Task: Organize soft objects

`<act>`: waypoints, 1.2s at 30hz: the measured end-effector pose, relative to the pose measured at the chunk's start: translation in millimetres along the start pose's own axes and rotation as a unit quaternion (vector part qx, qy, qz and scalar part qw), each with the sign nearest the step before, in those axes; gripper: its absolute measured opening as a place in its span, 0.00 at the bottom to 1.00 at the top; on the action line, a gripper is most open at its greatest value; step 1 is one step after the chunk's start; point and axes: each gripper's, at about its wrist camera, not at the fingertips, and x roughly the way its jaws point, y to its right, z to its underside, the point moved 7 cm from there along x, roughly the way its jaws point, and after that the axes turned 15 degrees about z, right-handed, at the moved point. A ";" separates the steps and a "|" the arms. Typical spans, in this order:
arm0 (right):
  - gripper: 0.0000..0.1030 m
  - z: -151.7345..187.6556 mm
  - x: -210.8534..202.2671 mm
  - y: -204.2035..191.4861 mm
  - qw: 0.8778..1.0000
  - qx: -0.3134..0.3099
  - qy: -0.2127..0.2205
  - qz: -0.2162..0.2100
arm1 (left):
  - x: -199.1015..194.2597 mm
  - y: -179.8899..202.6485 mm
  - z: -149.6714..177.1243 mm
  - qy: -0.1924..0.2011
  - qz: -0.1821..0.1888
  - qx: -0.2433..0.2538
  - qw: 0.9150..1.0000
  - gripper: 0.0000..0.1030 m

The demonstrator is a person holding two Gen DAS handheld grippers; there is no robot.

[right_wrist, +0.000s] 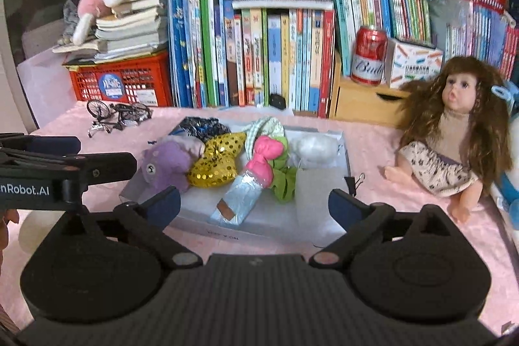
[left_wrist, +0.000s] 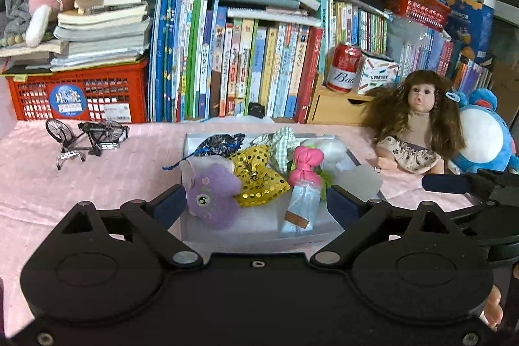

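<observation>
A white tray point(left_wrist: 201, 232) on the pink cloth holds several soft items: a purple plush point(left_wrist: 212, 196), a yellow sequin pouch point(left_wrist: 258, 175), a pink bow on a silvery wrapped stick point(left_wrist: 303, 184), a checked cloth point(left_wrist: 280, 145), a dark blue cloth point(left_wrist: 220, 143) and a white wad point(left_wrist: 331, 149). My left gripper point(left_wrist: 256, 206) is open and empty just before the tray's near edge. My right gripper point(right_wrist: 254, 203) is open and empty, also in front of the tray point(right_wrist: 292, 226). The purple plush point(right_wrist: 168, 166) and sequin pouch point(right_wrist: 215, 161) show there too.
A doll point(left_wrist: 418, 122) sits right of the tray beside a blue plush point(left_wrist: 483, 135). A toy bicycle point(left_wrist: 87, 135) lies at the left. Books, a red crate point(left_wrist: 81, 93), a red can point(left_wrist: 343, 67) and a wooden drawer box line the back.
</observation>
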 end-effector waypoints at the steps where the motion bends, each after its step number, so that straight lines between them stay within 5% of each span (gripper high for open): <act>1: 0.99 0.0 -3.4 0.3 1.000 0.000 0.005 -0.001 | -3.6 1.4 0.2 0.003 -0.001 0.003 1.000 0.91; 23: 1.00 31.0 -66.7 -2.7 0.996 -0.003 0.091 0.003 | -65.5 19.5 34.4 0.042 0.006 0.031 0.999 0.92; 36: 1.00 69.8 -89.7 -9.3 0.990 0.012 0.137 0.034 | -91.3 4.2 87.6 0.052 -0.035 0.033 0.997 0.92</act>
